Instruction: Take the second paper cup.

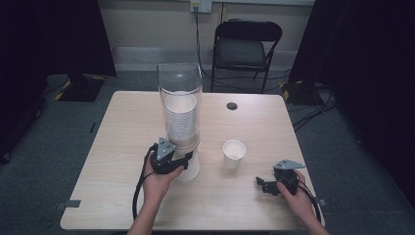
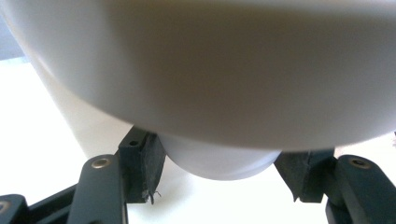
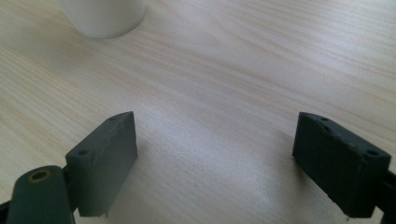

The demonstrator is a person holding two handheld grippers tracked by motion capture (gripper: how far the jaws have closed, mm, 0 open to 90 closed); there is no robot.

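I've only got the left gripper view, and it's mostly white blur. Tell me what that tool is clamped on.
Observer: The left tool grips the lowest cup, which pokes out under a tall clear dispenser holding a stack of cups.
Operator: Report where the right tool is.
Observer: The right tool sits low over the table near its right front, jaws open with nothing between them.
Operator: List any loose cups.
Observer: One white cup stands upright between the dispenser and the right tool.
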